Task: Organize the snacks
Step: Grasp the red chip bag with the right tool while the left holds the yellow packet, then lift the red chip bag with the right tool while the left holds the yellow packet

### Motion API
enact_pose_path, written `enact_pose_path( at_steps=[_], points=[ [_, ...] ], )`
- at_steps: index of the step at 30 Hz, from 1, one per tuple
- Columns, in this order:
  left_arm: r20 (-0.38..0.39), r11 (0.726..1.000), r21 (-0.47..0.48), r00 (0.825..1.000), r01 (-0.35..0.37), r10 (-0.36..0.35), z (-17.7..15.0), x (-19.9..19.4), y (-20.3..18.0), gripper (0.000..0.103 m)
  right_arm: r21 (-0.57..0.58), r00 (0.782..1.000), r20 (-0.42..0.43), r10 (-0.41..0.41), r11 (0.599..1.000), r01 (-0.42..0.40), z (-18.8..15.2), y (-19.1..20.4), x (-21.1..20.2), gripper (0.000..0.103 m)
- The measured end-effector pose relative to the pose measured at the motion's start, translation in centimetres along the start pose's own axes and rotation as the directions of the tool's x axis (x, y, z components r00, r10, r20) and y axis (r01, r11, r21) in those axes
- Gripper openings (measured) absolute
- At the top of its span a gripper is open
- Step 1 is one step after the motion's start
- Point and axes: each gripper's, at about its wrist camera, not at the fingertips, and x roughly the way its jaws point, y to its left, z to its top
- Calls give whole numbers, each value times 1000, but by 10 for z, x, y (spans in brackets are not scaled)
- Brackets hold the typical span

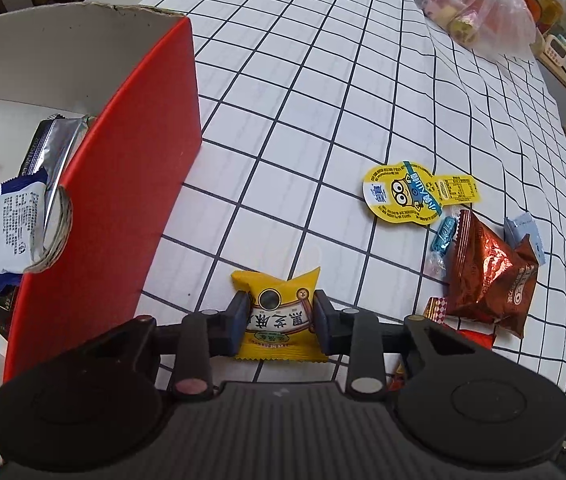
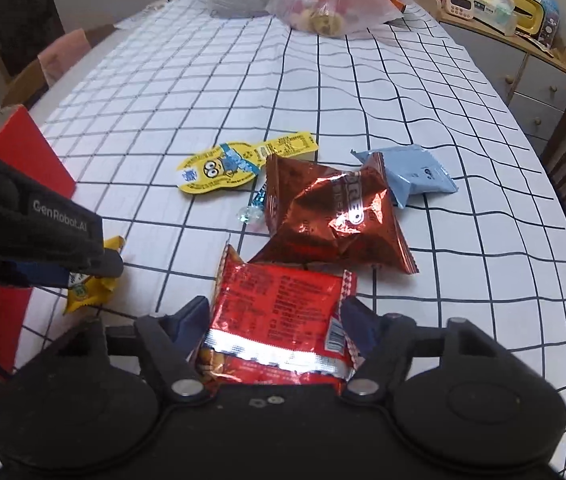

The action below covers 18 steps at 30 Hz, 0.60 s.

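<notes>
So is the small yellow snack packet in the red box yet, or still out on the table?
Out. The yellow packet lies on the checked tablecloth beside the red box, between the left gripper pads.

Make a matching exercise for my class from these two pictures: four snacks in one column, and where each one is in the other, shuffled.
Snacks
1. yellow sesame packet
2. red foil packet
3. blue-and-white packet
4. light blue packet

Places
A. inside the red box
B. between the jaws of the right hand-held gripper
C. on the checked tablecloth, behind the brown foil bag
D. between the jaws of the left hand-held gripper

Pairs: 1-D, 2-B, 3-A, 4-C
</notes>
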Motion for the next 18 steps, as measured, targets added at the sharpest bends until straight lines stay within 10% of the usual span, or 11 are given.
enact_pose_path(
  at_steps=[11, 18],
  points=[
    [11, 997, 50, 999, 53, -54, -10, -19, 10, 33, -23, 995, 14, 99, 995, -99, -9, -2, -21, 16],
    [12, 987, 117, 994, 106, -108, -22, -39, 16, 33, -133, 984, -45, 173, 975, -177, -23, -14, -37, 27]
  ],
)
